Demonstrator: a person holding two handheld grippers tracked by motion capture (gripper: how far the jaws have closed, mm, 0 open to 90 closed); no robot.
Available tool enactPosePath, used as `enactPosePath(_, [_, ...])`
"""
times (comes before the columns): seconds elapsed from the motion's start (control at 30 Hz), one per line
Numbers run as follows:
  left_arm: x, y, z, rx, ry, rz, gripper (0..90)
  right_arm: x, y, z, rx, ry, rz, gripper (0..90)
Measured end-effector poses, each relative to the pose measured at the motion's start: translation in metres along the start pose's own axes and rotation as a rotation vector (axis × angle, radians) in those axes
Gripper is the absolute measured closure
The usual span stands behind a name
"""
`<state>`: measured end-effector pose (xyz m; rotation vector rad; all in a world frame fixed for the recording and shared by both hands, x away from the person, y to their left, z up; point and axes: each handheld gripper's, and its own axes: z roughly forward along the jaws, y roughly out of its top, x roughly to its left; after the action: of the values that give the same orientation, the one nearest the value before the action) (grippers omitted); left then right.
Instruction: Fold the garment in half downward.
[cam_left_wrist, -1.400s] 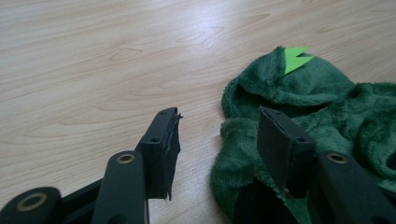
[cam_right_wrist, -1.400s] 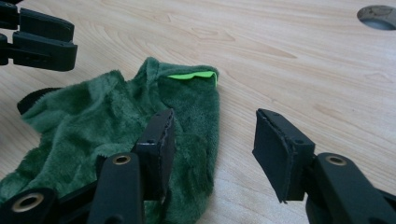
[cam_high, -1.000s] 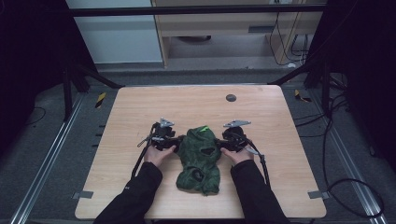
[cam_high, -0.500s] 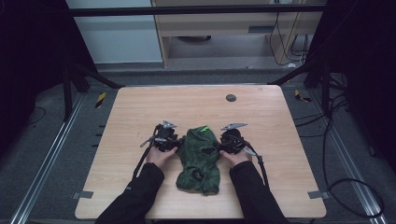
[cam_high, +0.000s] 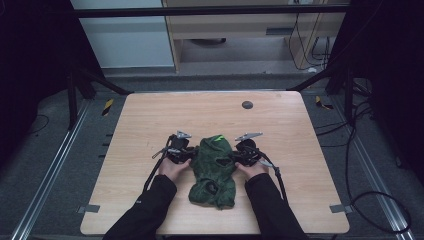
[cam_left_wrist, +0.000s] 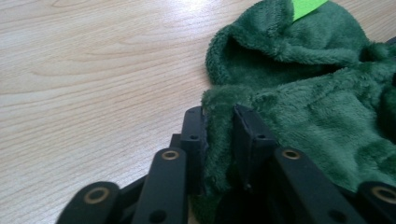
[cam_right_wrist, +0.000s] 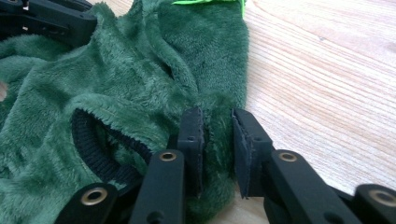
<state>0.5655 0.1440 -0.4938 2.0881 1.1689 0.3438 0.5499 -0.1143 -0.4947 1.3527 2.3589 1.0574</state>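
Observation:
A dark green fleece garment (cam_high: 212, 167) with a bright green tag (cam_high: 216, 138) lies crumpled on the wooden table (cam_high: 150, 115), near its front edge. My left gripper (cam_high: 187, 154) is at the garment's left edge and my right gripper (cam_high: 239, 154) at its right edge. Both pairs of jaws have just been closing. In the left gripper view the left gripper (cam_left_wrist: 218, 133) pinches a fold of fleece (cam_left_wrist: 299, 112) between its pads. In the right gripper view the right gripper (cam_right_wrist: 217, 140) clamps a fold beside a black ribbed cuff (cam_right_wrist: 100, 149).
A small dark round mark (cam_high: 247, 104) sits near the table's far edge. Grey tape tabs (cam_high: 88, 208) mark the front corners. Cables trail from both grippers over the front edge. Dark frame legs and a cabinet stand beyond the table.
Both grippers' jaws have narrowed onto the garment's side edges. The hands have stayed nearly in place, and the garment lies where it was.

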Motion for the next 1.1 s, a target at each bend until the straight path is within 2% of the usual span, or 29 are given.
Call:
enactPosePath(0.13, [-0.002,0.000,0.000,0.004,-0.005,0.005,80.9,0.001,0.000,-0.001,0.000,-0.006,-0.004,82.2])
enactPosePath(0.27, [-0.002,0.000,-0.001,0.006,-0.010,0.008,85.8,0.002,0.000,-0.001,-0.003,-0.012,-0.004,84.3])
enactPosePath(0.67, [-0.004,0.005,-0.014,-0.021,-0.023,0.015,88.2,0.004,0.005,-0.014,-0.054,-0.008,-0.030,85.6])
enactPosePath(0.97, [-0.012,0.010,-0.038,-0.065,-0.040,0.047,88.5,0.010,0.011,-0.031,-0.128,-0.001,-0.065,85.7])
enactPosePath(1.1, [-0.015,0.010,-0.044,-0.082,-0.045,0.051,88.5,0.012,0.012,-0.034,-0.140,0.002,-0.077,85.8])
